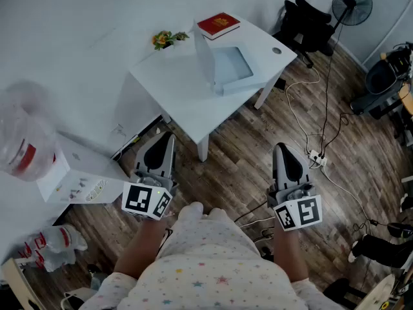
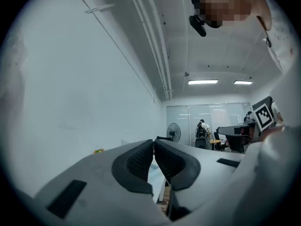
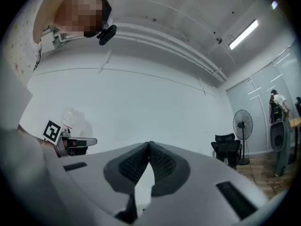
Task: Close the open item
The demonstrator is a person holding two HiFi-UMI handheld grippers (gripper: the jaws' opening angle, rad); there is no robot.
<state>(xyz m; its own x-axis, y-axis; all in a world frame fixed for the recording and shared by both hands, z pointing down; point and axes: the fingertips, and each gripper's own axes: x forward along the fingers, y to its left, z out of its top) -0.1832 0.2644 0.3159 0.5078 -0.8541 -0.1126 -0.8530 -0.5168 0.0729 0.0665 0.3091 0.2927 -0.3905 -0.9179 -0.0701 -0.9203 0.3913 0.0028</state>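
The left tongs [image 2: 154,145] are closed and empty. The open item [image 1: 222,66], seemingly a laptop, stands on the white worktop [image 1: 187,102] well ahead. The right tongs [image 3: 149,146] are closed and empty too. I judge this the approach step; next, reach the raised lid and push it down.

No legible words, brands or numbers found. Gold emblem on red book [image 1: 218,25] proved too small to read. Print on white box [image 1: 76,185] and red labels on bottles [image 1: 61,239] proved unreadable. Square coded markers noted on cubes of left gripper [image 1: 165,138] and right gripper [image 1: 282,150].
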